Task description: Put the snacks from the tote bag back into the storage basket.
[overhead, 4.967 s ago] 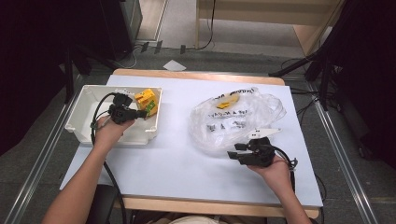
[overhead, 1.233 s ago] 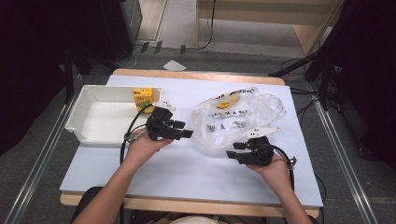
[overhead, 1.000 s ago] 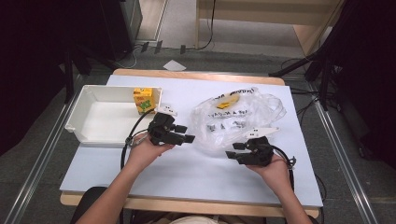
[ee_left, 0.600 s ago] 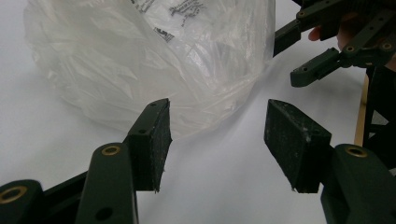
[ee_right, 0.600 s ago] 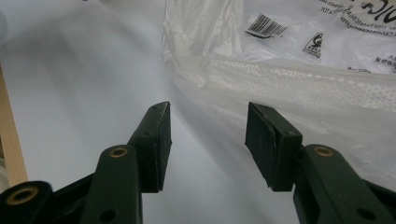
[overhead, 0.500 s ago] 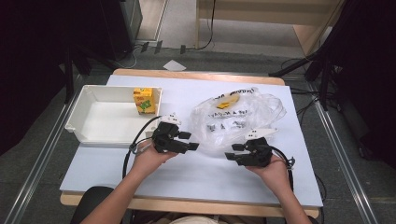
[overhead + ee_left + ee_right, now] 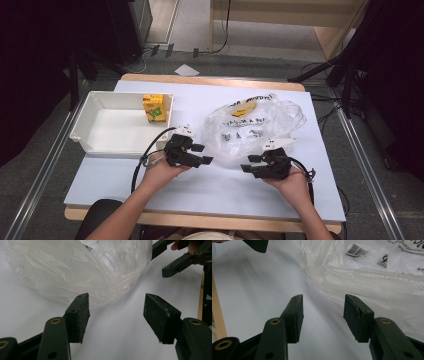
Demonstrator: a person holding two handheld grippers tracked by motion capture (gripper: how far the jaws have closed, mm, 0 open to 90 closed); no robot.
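Two grippers now flank the near edge of the clear plastic bag (image 7: 252, 125) on the white table (image 7: 210, 200); five seconds back only the right one was there, while the left hand was over in the white bin (image 7: 87, 127).

Starting at the left, that bin sits at the table's left side with a yellow juice carton (image 7: 153, 108) standing upright in its far right corner. The carton was under the left gripper in the earliest picture and stands free now, so it looks as though it was placed there and that step is finished.

Next comes the left gripper (image 7: 197, 154), which has come across from the bin and sunk toward the tabletop. Its jaws have just been opening and stand spread, with only bare table between the pads (image 7: 83, 315) and the bag's crumpled edge just beyond them, not touching.

The bag lies at the middle of the table, a yellow item showing through its far part; I cannot tell what it is.

At the right, the right gripper (image 7: 252, 165) has kept its place, jaws apart, low by the bag's near right edge. The film looks just short of its pads (image 7: 350, 315), though that is hard to judge.

My reading: both hands are set to take the bag's edge and fetch another item.
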